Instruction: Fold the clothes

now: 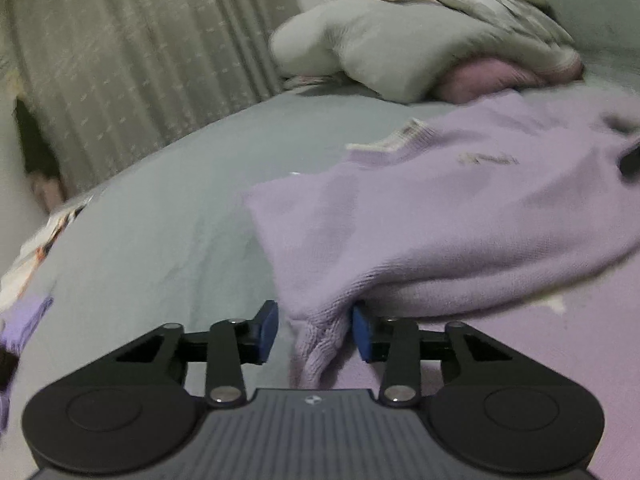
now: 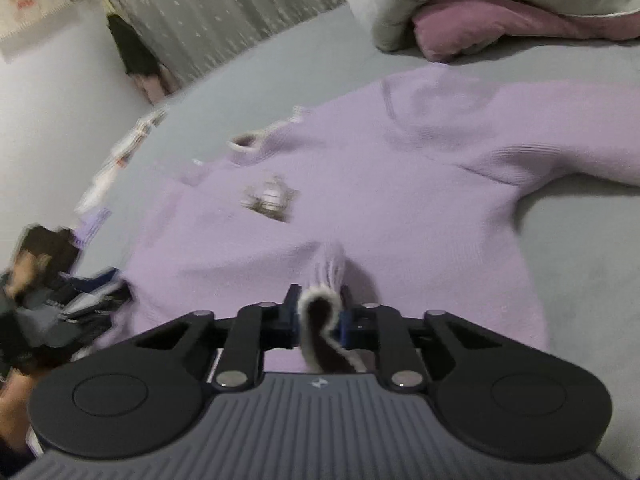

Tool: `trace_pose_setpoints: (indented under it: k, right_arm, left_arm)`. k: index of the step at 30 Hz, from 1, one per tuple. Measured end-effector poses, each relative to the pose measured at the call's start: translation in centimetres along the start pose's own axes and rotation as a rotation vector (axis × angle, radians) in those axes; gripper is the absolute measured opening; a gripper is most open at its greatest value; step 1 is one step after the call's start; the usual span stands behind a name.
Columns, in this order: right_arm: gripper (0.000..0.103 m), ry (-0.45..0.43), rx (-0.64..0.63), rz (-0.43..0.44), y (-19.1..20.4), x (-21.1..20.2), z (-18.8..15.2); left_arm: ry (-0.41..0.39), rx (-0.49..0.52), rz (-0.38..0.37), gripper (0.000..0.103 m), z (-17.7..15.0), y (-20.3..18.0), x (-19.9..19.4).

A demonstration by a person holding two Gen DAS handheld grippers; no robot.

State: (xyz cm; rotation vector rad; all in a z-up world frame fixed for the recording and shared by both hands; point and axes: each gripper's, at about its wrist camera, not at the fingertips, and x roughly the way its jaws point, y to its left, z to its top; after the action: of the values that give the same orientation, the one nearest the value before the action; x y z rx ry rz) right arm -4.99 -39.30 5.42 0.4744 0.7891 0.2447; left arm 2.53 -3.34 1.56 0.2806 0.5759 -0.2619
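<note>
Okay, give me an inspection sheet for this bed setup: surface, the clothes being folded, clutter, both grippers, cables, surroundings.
Surface: grey bed sheet, mostly smooth.
Job's things: lilac knit sweater spread on the sheet, one sleeve stretched out to the right in the right wrist view; a small pale decoration on its front.
Clutter: bunched grey duvet over a pink blanket at the far end of the bed; patterned fabric along the bed's edge.
Grippers: left gripper has a fold of the sweater's ribbed edge between its blue pads, with a gap showing beside one pad; right gripper shut on a cuff.
Cables: nothing seen.
Surroundings: grey curtain behind the bed; views blurred.
</note>
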Motion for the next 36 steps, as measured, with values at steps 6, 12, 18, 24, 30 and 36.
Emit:
trace_pose_setpoints:
  k: [6, 12, 18, 24, 30, 36]
  right_arm:
    - [0.012, 0.03, 0.111, 0.246, 1.2, -1.8, -1.7]
    - [0.012, 0.035, 0.121, 0.243, 0.7, -3.3, -2.9]
    - [0.012, 0.072, 0.085, 0.252, 0.9, -3.9, -3.5]
    - [0.018, 0.126, -0.063, -0.079, 0.5, -3.8, -3.2]
    - [0.062, -0.01, -0.059, 0.052, 1.5, -6.1, -2.2]
    - [0.076, 0.209, -0.123, -0.021, 2.7, -1.4, -3.3]
  left_arm:
    - [0.053, -0.37, -0.054, 0.023, -0.4, 5.4, -0.1]
    - [0.061, -0.368, -0.074, 0.023, -0.2, 6.1, -1.0]
    - [0.068, -0.236, -0.015, 0.03, 0.1, 4.9, -2.0]
    - [0.097, -0.116, 0.09, 0.033, 0.4, 5.3, -2.7]
    - [-0.077, -0.149, -0.041, 0.056, 2.1, 4.1, -5.1]
    - [0.075, 0.068, -0.005, 0.062, 0.2, -2.2, -1.4]
